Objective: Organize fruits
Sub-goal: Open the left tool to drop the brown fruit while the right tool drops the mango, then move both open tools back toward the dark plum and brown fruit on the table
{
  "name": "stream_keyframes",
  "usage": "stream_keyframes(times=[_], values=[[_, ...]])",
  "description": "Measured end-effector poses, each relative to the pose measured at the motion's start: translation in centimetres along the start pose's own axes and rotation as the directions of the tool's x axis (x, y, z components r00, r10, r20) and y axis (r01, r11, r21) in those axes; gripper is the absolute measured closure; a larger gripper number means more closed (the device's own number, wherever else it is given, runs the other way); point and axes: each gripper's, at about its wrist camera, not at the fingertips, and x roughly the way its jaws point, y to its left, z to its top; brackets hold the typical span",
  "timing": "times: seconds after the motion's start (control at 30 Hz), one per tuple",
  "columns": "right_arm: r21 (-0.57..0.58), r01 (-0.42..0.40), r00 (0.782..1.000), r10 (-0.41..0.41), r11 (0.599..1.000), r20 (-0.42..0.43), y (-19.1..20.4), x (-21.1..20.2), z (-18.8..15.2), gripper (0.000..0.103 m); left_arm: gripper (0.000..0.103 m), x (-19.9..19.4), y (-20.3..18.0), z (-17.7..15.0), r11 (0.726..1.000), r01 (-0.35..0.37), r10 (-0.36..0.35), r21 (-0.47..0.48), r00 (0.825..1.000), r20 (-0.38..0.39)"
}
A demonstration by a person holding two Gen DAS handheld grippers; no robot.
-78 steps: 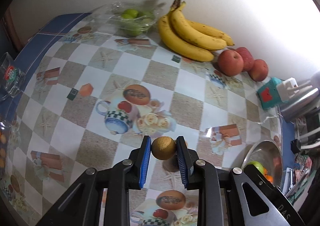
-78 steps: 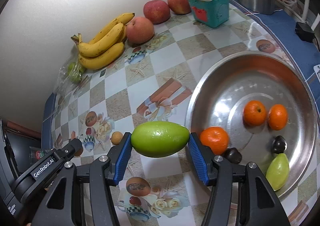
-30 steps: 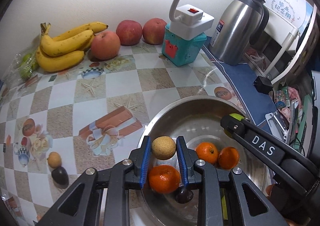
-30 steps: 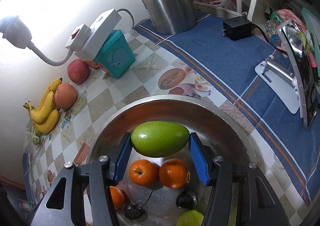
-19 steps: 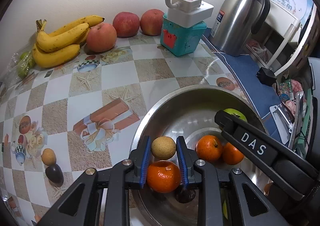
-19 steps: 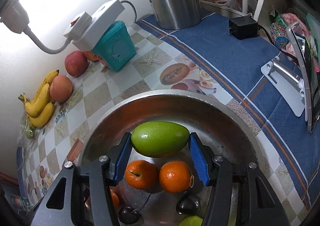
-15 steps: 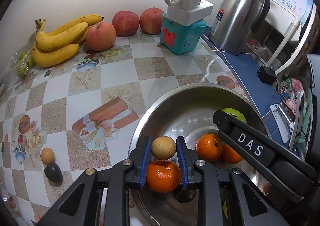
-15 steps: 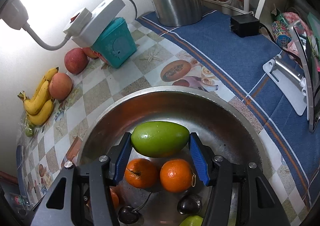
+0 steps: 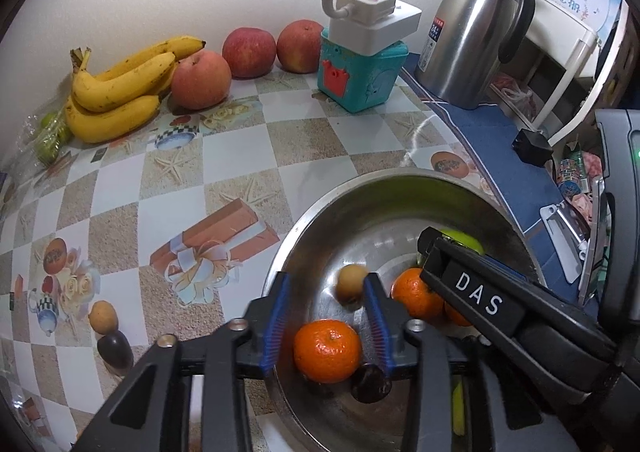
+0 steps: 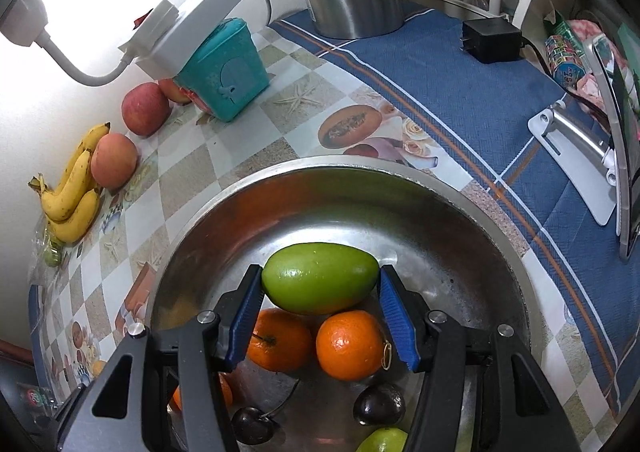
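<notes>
My left gripper (image 9: 326, 316) is open above the steel bowl (image 9: 320, 220). A small tan fruit (image 9: 350, 286) is blurred between its jaws, loose and near the right pad. An orange (image 9: 327, 346) lies in the bowl under the gripper. My right gripper (image 10: 320, 316) is shut on a green mango (image 10: 320, 277) and holds it just over the bowl (image 10: 460, 212), above two oranges (image 10: 350, 344). The mango also shows in the left wrist view (image 9: 464, 242), behind the right gripper's finger.
Bananas (image 9: 120, 92) and three apples (image 9: 200, 80) lie by the wall. A teal box with a power strip (image 9: 360, 72) and a steel kettle (image 9: 476, 32) stand behind the bowl. A tan fruit (image 9: 103, 317) and a dark fruit (image 9: 115, 348) lie on the table at left.
My left gripper has opened and let go of the small tan fruit, which is dropping into the bowl. My right gripper has lowered the mango closer to the bowl.
</notes>
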Motion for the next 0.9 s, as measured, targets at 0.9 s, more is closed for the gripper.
stream_keyframes(times=[0.9], values=[[-0.063,0.022,0.999,-0.020,0.998,0.033,1.4,-7.5,-0.5,0.041,0.049,-7.3,9.3,-0.1,0.961,-0.135,0.136,-0.243,0.991,-0.012]])
